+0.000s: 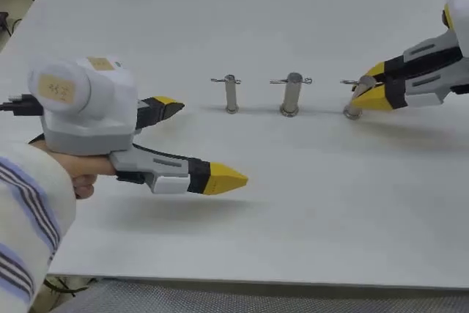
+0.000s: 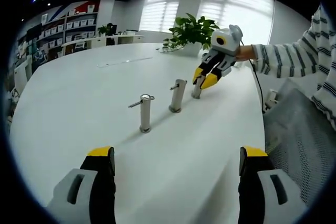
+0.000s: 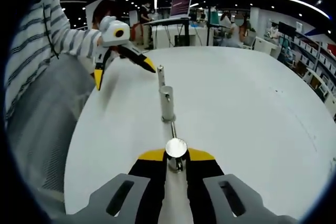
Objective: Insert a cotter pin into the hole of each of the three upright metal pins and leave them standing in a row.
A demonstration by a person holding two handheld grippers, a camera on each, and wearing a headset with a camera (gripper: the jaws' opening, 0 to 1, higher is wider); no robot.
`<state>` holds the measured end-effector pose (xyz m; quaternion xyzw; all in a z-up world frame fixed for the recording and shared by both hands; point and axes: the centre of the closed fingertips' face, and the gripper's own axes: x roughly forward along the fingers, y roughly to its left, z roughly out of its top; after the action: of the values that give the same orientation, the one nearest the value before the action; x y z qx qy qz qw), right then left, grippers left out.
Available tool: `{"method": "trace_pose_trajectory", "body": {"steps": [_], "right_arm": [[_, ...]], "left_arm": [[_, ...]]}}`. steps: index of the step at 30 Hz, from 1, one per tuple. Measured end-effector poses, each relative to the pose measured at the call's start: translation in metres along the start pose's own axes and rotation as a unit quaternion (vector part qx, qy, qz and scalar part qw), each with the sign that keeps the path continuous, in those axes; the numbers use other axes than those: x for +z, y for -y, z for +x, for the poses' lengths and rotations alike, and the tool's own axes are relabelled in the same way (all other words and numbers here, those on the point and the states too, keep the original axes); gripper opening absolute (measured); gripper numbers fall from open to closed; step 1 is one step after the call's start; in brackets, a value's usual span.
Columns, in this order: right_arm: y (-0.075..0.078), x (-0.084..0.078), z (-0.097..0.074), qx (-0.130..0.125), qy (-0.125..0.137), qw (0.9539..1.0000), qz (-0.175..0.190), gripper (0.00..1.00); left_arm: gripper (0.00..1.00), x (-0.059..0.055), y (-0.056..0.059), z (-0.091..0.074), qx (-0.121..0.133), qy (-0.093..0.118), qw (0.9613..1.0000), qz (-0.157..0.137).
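Head view and right gripper view agree on the main point: the right gripper (image 1: 364,86), grey-bodied with black, yellow-tipped jaws, is clamped on the right-hand pin (image 1: 355,105), a short upright cylinder of bright steel. In the right gripper view its round head (image 3: 176,147) is seen pinched between the jaws. Two like pins, the middle pin (image 1: 292,94) and the left-hand pin (image 1: 231,94), are stood in line with it on the white tabletop (image 1: 308,203), apart from one another. A thin wire cotter pin (image 1: 222,80) is passed through the hole of the left-hand pin and another (image 1: 302,80) through the middle one. A wire loop (image 1: 347,82) is seen just beside the top of the held pin, though how fully it is seated cannot be told.

The left gripper (image 1: 201,141) is held near the left-hand pin with its jaws spread wide and nothing between them.

The work is judged nearly done. The main risk lies in the release. If the jaws are opened unevenly or drawn away sideways, the held pin could be tipped over, and the row broken. The cotter wire could also be caught by a jaw tip and pulled out. A careless sweep of the spread left jaws could knock the left-hand pin.
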<state>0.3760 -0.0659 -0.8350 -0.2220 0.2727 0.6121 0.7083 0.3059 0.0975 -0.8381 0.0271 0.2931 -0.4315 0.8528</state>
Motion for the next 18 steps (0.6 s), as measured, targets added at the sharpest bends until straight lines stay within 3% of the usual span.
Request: {"method": "trace_pose_trajectory", "body": {"steps": [4, 7, 9, 12, 14, 18], "right_arm": [[-0.001, 0.001, 0.001, 0.007, 0.005, 0.9998, 0.018, 0.18], [0.000, 0.002, -0.001, -0.005, 0.011, 0.9997, 0.020, 0.28], [0.001, 0.002, -0.004, -0.017, 0.013, 0.9995, 0.025, 0.33], [-0.001, 0.008, -0.010, -0.035, 0.036, 0.9978, 0.042, 0.43], [-0.005, 0.014, -0.016, -0.051, 0.052, 0.9958, 0.055, 0.49], [-0.009, 0.015, -0.029, -0.087, 0.059, 0.9908, 0.085, 0.67]], "left_arm": [[0.99, 0.001, 0.001, 0.000, 0.000, 0.002, 1.0000, -0.003], [0.99, 0.002, 0.004, -0.001, -0.002, 0.002, 1.0000, 0.001], [0.99, 0.003, 0.005, -0.001, -0.002, 0.002, 1.0000, 0.000], [0.99, 0.003, 0.005, -0.003, -0.001, 0.002, 1.0000, 0.002], [0.99, 0.004, 0.006, -0.004, 0.000, 0.004, 1.0000, 0.002], [0.99, 0.010, 0.005, -0.008, 0.006, 0.014, 0.9999, -0.001]]}}
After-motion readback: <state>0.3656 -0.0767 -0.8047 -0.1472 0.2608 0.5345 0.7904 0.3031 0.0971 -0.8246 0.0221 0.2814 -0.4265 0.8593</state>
